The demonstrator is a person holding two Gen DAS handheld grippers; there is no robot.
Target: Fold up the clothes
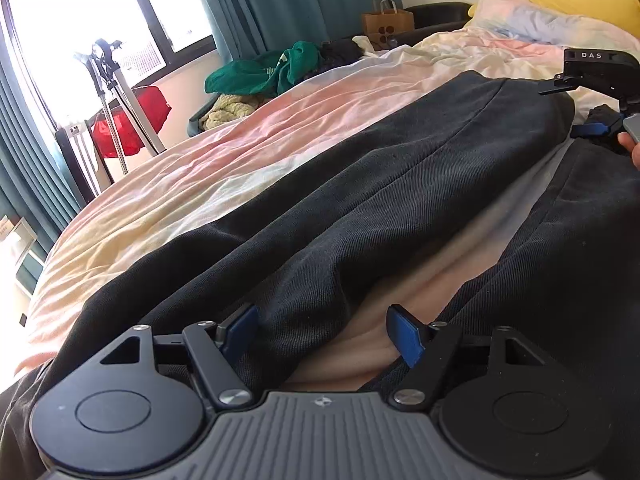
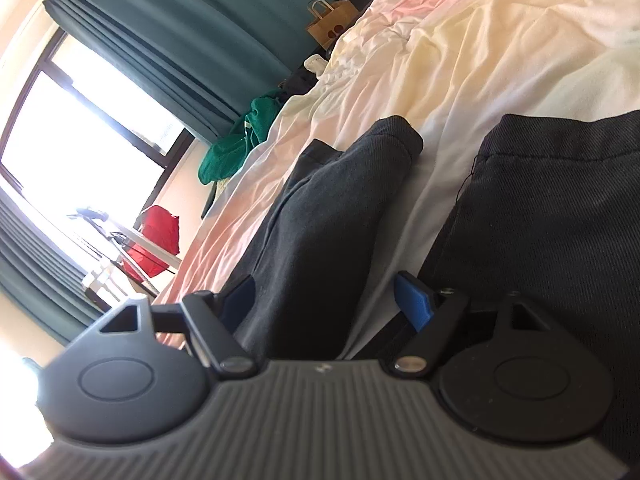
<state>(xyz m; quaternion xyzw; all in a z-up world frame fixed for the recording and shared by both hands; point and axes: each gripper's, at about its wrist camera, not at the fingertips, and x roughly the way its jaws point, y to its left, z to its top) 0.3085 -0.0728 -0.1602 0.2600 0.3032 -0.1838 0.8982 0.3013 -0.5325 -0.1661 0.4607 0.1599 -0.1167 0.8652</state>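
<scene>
Dark grey trousers [image 1: 360, 184] lie spread on the pastel bed sheet [image 1: 200, 168], the two legs parted with a strip of sheet between them. My left gripper [image 1: 322, 332] is low over the near end of one leg. Its jaws are open and straddle that leg's inner fold and a strip of bare sheet. At the far right my right gripper [image 1: 572, 108] is by the leg's far end, with a hand behind it. In the right wrist view the right gripper [image 2: 326, 300] is open astride one trouser leg [image 2: 320, 216]. The other leg [image 2: 540, 208] lies to its right.
Green clothing [image 1: 256, 72] and other garments are piled at the bed's far side, with a brown paper bag [image 1: 387, 20] beyond. A tripod stand [image 1: 108, 92] and a red bag [image 1: 132, 120] stand by the window. A yellow pillow [image 1: 580, 4] is at the headboard.
</scene>
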